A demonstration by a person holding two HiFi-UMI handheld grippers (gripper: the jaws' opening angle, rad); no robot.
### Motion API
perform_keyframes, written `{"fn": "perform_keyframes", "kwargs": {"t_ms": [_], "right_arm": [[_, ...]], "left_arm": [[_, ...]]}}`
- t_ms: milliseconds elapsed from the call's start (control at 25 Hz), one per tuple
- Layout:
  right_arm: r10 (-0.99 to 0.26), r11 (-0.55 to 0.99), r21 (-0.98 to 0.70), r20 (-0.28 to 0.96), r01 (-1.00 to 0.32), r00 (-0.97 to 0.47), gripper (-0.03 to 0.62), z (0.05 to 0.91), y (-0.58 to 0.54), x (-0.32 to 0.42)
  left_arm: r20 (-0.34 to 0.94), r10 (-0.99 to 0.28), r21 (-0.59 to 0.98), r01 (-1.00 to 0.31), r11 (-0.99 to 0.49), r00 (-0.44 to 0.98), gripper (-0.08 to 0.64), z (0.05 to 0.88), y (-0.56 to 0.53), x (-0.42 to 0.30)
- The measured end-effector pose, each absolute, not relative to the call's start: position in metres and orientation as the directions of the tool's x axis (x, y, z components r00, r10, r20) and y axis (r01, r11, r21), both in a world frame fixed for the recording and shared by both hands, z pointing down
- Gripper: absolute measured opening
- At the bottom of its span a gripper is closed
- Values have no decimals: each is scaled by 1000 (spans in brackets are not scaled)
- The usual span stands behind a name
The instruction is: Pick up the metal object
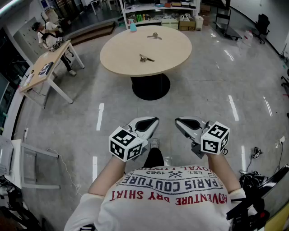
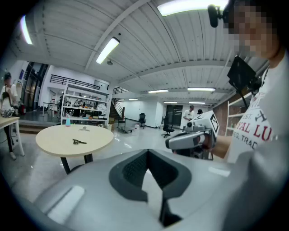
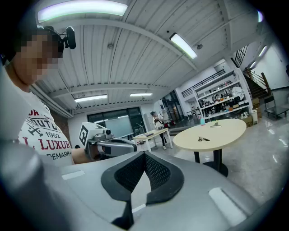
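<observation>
A small metal object [image 1: 145, 58] lies near the middle of the round beige table [image 1: 117, 54], far ahead of me. It also shows in the left gripper view [image 2: 79, 142] and the right gripper view [image 3: 202, 139]. A second metal piece, a clip [image 1: 154, 36], rests near the table's far edge. My left gripper [image 1: 153, 121] and right gripper [image 1: 179, 121] are held side by side close to my body, well short of the table. Both are shut, with nothing between the jaws [image 2: 147, 152] [image 3: 144, 155].
A blue bottle [image 1: 132, 26] stands at the table's far rim. A wooden desk [image 1: 45, 67] with a person beside it is at the left, and shelves [image 1: 158, 9] line the back. Shiny grey floor lies between me and the table's black pedestal [image 1: 151, 86].
</observation>
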State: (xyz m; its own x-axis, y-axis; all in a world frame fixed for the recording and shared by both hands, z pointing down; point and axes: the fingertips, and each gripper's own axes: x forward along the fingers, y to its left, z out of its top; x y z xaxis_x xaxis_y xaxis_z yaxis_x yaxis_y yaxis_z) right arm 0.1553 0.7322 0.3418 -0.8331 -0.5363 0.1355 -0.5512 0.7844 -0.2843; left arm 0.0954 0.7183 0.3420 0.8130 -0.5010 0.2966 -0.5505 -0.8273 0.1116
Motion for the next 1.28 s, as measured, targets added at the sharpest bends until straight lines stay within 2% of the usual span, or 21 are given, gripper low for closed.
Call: {"fn": "perform_keyframes", "kwargs": {"t_ms": [200, 640, 800, 1280], "right_arm": [[-525, 792, -286, 133, -540, -841, 0, 346, 625, 133], [-524, 814, -232, 103, -533, -845, 2, 307, 360, 100], [-526, 819, -203, 111, -537, -843, 2, 303, 313, 102], [-474, 822, -277, 148, -497, -868, 0, 336, 207, 126]], "left_arm": [[308, -488, 115, -542, -833, 816, 3, 347, 615, 79], [287, -565, 77, -607, -791, 773, 3, 311, 344, 34], [278, -571, 75, -610, -788, 772, 3, 305, 295, 35], [327, -574, 108, -633, -767, 751, 3, 339, 195, 63]]}}
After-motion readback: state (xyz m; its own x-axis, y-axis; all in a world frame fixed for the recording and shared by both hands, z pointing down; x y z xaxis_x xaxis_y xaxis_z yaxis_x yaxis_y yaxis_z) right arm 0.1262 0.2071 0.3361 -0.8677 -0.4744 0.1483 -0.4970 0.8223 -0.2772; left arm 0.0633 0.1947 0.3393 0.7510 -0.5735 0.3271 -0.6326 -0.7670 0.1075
